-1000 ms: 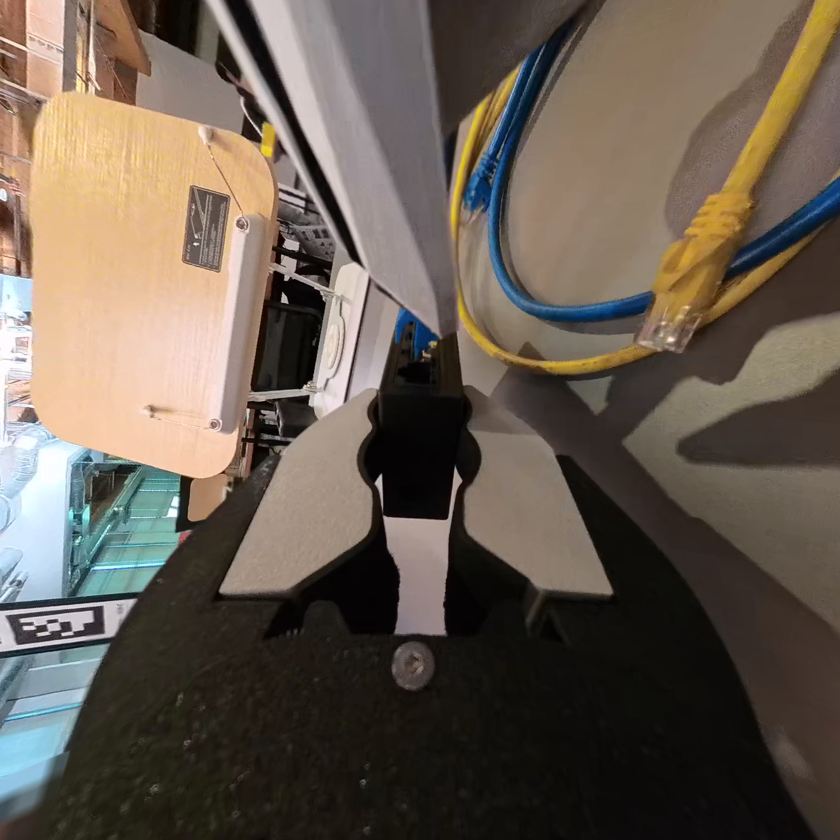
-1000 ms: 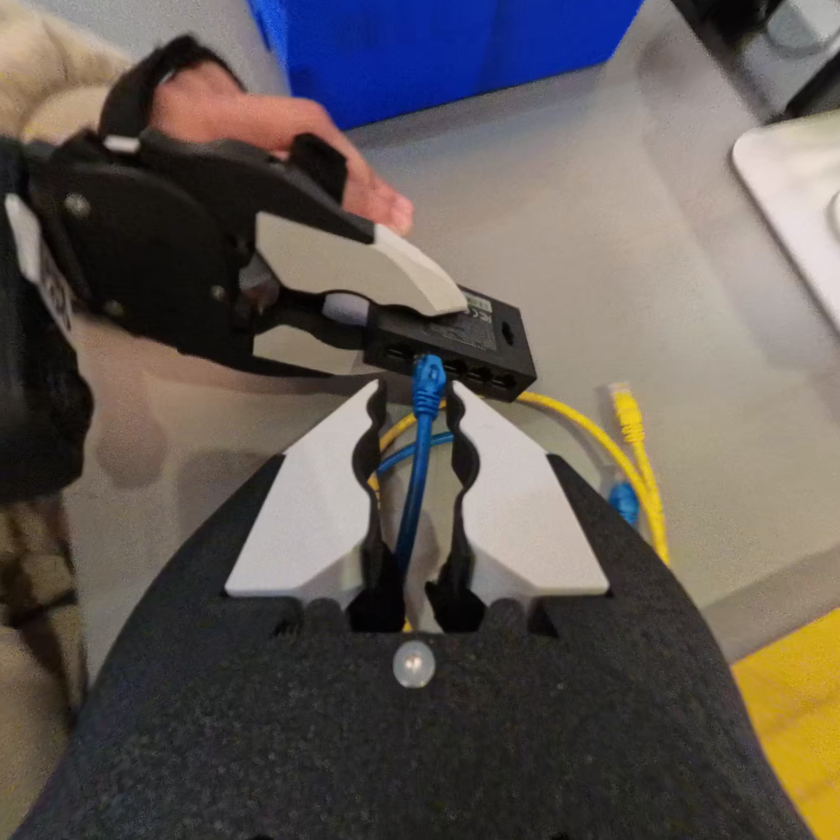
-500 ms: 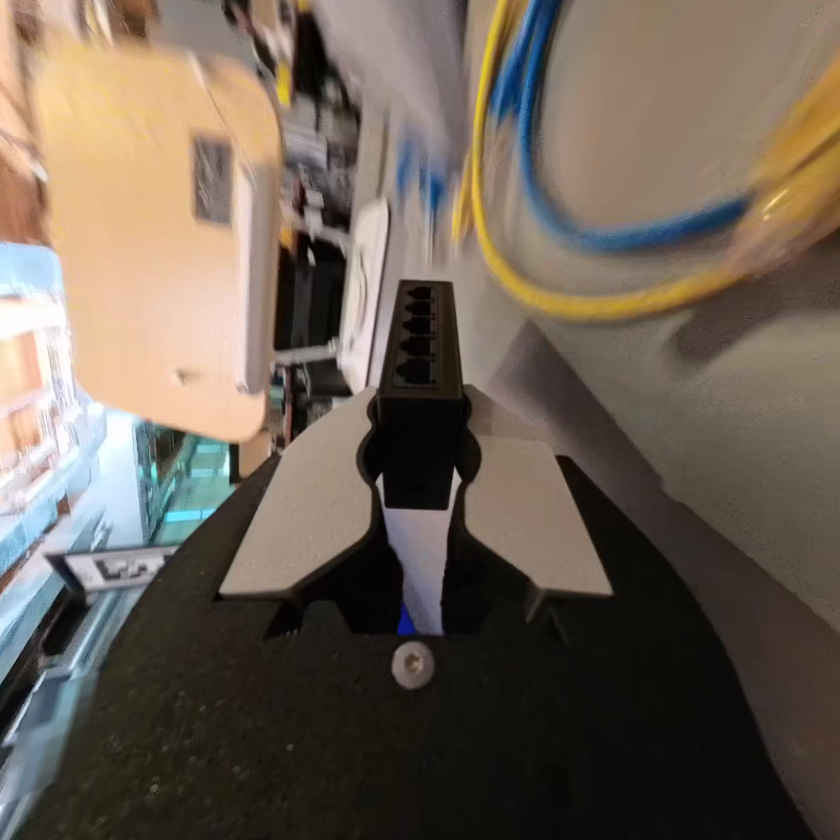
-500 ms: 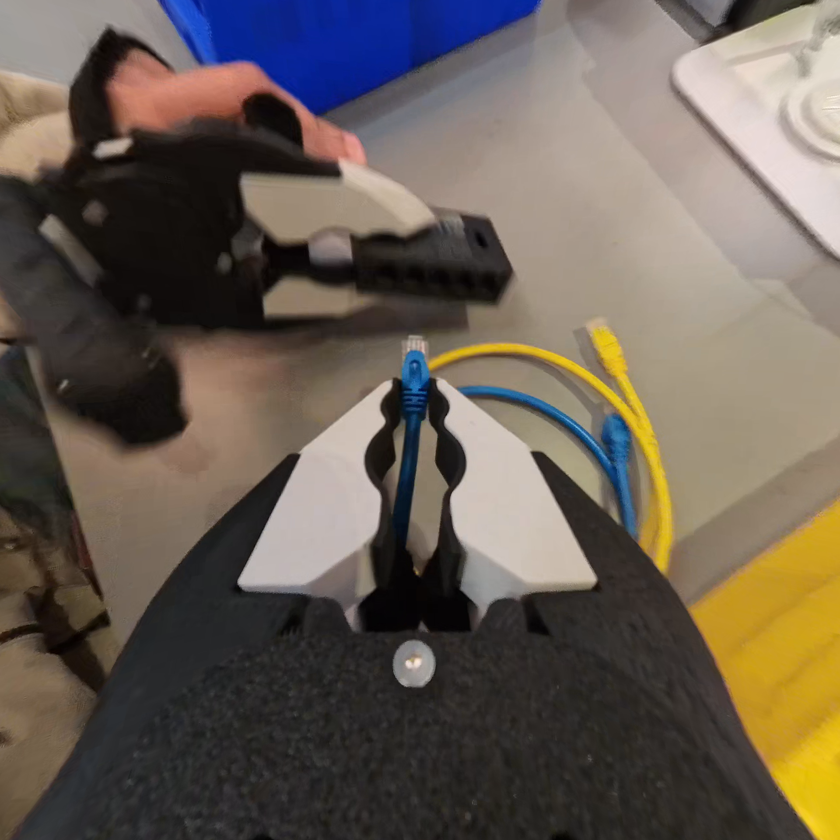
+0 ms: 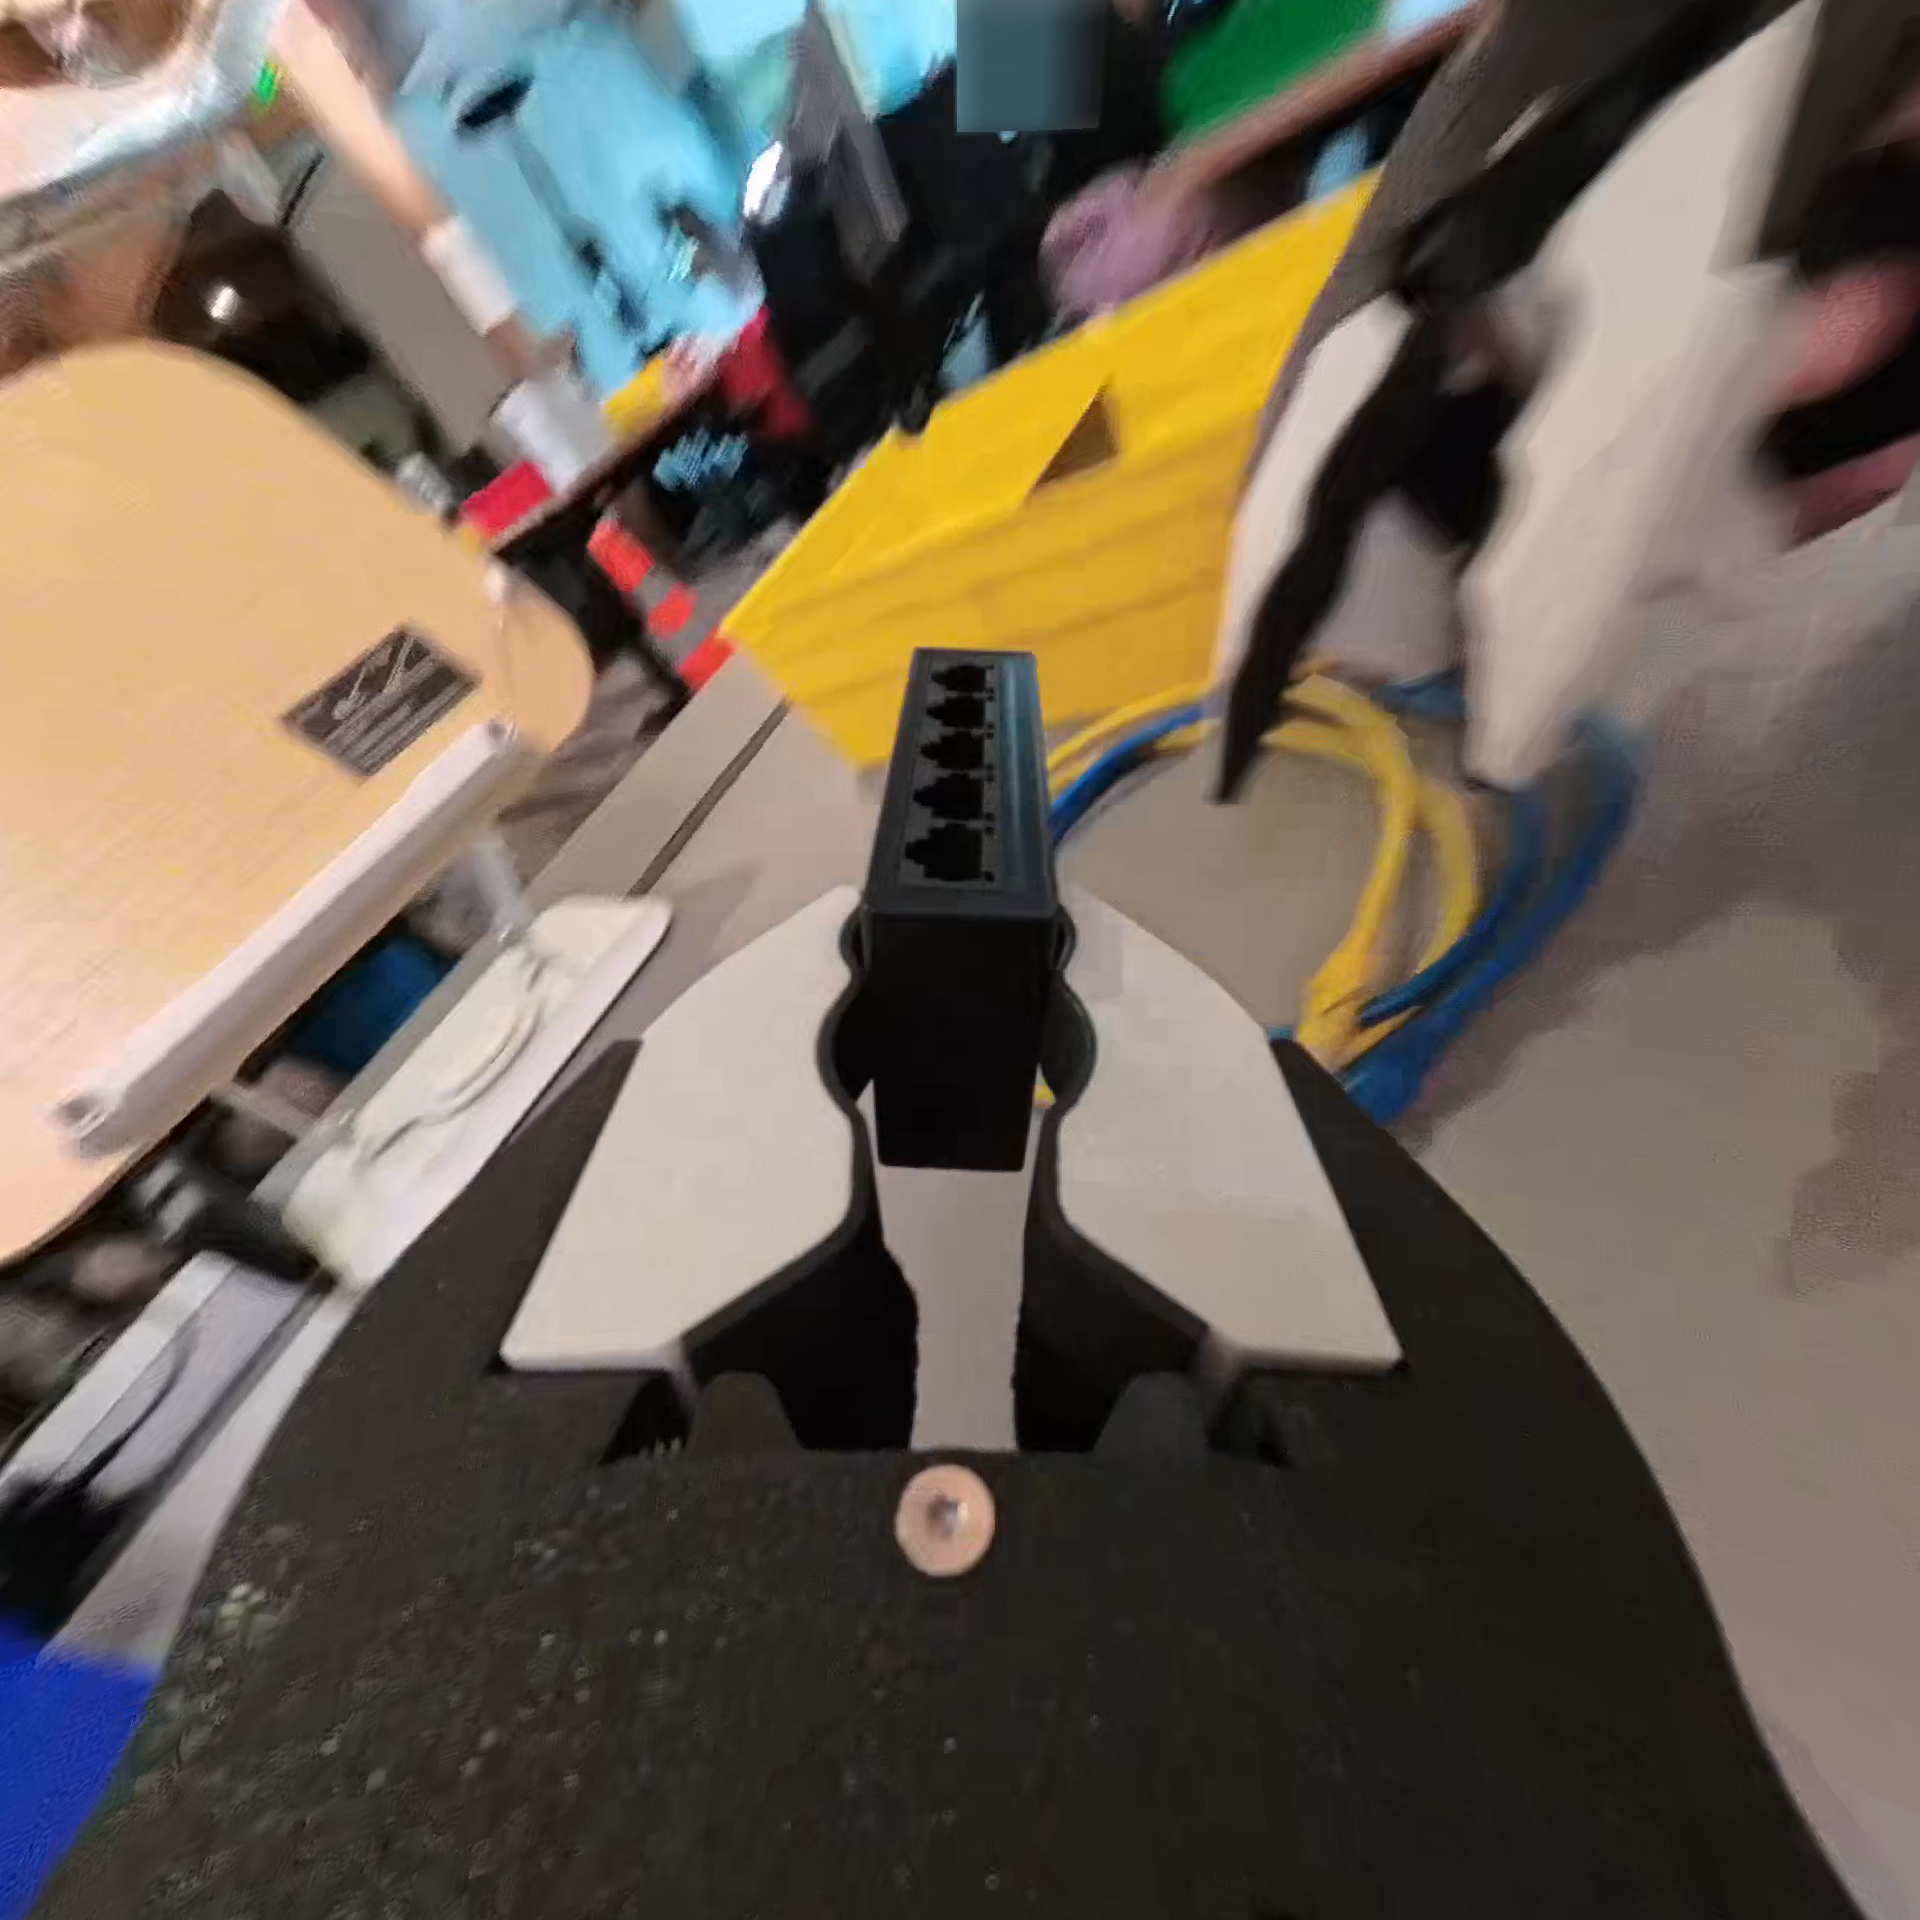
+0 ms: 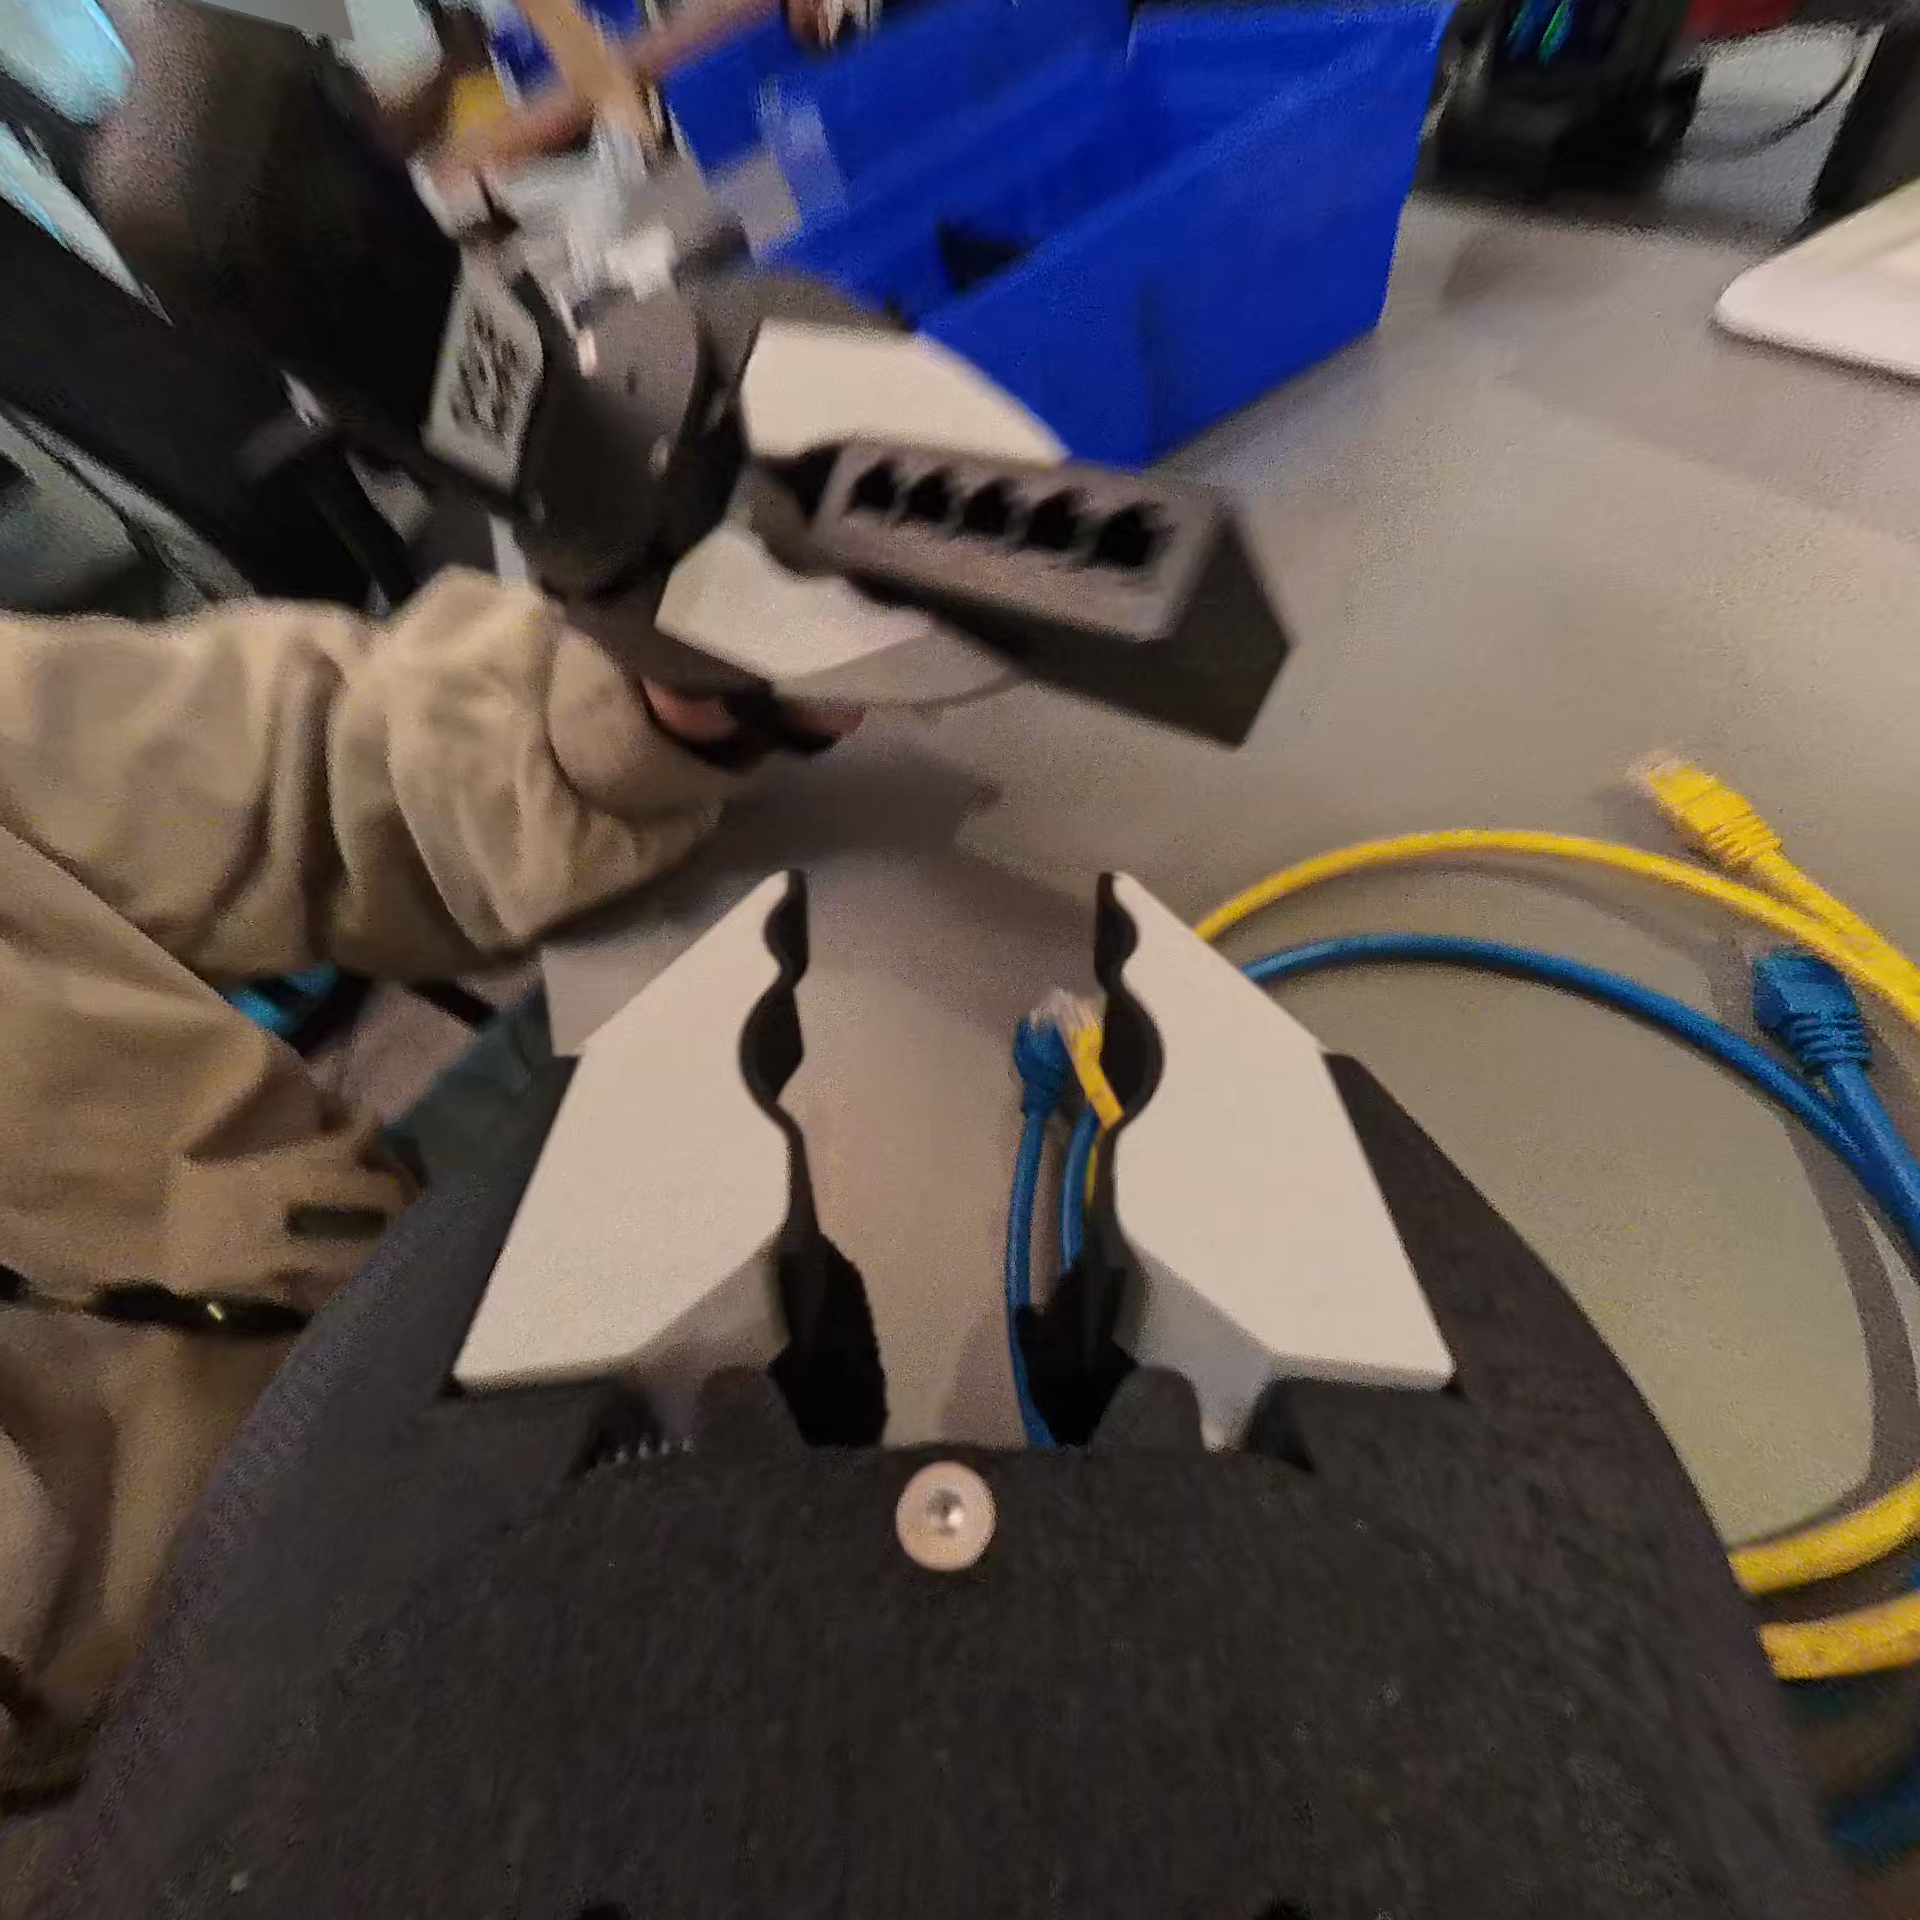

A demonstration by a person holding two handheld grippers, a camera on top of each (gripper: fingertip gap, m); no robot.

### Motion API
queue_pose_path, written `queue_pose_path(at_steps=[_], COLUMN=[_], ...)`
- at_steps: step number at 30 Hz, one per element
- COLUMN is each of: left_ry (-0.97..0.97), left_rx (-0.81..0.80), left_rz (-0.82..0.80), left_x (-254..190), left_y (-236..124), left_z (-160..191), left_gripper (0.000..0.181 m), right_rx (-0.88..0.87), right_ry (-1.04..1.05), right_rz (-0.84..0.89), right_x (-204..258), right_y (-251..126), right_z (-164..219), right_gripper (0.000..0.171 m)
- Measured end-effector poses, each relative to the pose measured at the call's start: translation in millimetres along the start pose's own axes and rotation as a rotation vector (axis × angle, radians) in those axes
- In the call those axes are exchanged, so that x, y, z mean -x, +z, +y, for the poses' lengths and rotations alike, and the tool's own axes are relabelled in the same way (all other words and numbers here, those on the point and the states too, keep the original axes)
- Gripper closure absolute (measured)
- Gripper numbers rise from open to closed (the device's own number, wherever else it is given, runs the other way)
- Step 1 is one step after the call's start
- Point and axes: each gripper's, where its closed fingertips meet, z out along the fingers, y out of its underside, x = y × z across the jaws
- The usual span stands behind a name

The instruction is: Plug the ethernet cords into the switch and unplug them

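Since a second ago the blue cord (image 6: 1042, 1070) has come unplugged; the right claw (image 6: 948, 914) now gapes empty above it. Left claw (image 5: 961, 940) clamps the switch (image 5: 961, 821) aloft, every port bare; cords (image 6: 1558, 914) lie on the table (image 6: 1558, 623).

One black plastic five-port switch (image 6: 1049, 582). Two tools: left tool (image 5: 958, 997), right tool (image 6: 951, 1049). Two looped yellow ethernet cords (image 6: 1455, 847) and two looped blue ethernet cords (image 6: 1558, 987) on the grey worktop (image 6: 1558, 623). One blue plastic bin (image 6: 1143, 208), one yellow bin (image 5: 1039, 540).
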Motion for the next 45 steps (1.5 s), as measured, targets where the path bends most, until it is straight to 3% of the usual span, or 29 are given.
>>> queue_pose_path(at_steps=[2,6,7,9,13,16,19,21,25,29,32,37,41,45], left_ry=[-0.017,0.090,0.138,0.206,0.162,0.015,-0.207,-0.343,-0.448,-0.433,-0.411,-0.483,-0.543,-0.356], left_rx=[-0.124,-0.196,-0.189,-0.158,0.015,0.264,0.560,0.593,0.580,0.634,0.682,0.701,0.628,0.636], left_rz=[0.038,0.076,0.078,0.067,0.062,-0.020,0.045,0.080,0.029,0.010,0.007,-0.033,-0.005,0.137], left_x=[-6.5,-31.7,-39.0,-47.6,-53.4,-48.2,-73.8,-93.6,-104.2,-101.4,-96.0,-68.4,-41.9,-23.2], left_y=[-11.2,-21.2,-21.1,-20.8,-17.9,-26.6,-58.6,-80.0,-105.9,-118.0,-130.2,-140.9,-91.1,-4.8], left_z=[-22.2,-46.8,-49.8,-53.2,-40.0,-7.5,36.4,40.9,35.2,31.7,34.0,40.8,32.5,34.9], left_gripper=[0.153,0.153,0.153,0.151,0.149,0.137,0.136,0.136,0.137,0.136,0.135,0.137,0.139,0.139], right_rx=[-0.095,-0.154,-0.130,-0.088,-0.039,-0.059,0.053,0.203,0.538,0.715,0.756,0.691,0.466,0.127], right_ry=[0.087,0.262,0.294,0.326,0.321,0.193,-0.084,-0.109,0.091,0.204,0.217,0.063,-0.015,-0.070], right_rz=[-0.052,-0.274,-0.308,-0.325,-0.263,-0.017,0.512,0.778,0.787,0.755,0.744,0.830,0.857,0.777], right_x=[2.3,27.8,32.5,33.4,22.9,-23.1,-117.7,-190.3,-293.6,-345.3,-354.9,-351.0,-301.0,-199.2], right_y=[-7.6,-10.0,-7.1,-5.1,-14.2,-53.4,-129.7,-179.3,-187.0,-164.4,-153.7,-158.1,-175.7,-186.2], right_z=[-20.1,-42.6,-41.1,-34.6,-29.1,-56.3,-88.5,-94.6,-55.7,-16.3,0.3,-15.9,-57.7,-88.6], right_gripper=[0.100,0.094,0.091,0.103,0.106,0.107,0.107,0.107,0.106,0.106,0.110,0.101,0.097,0.101])
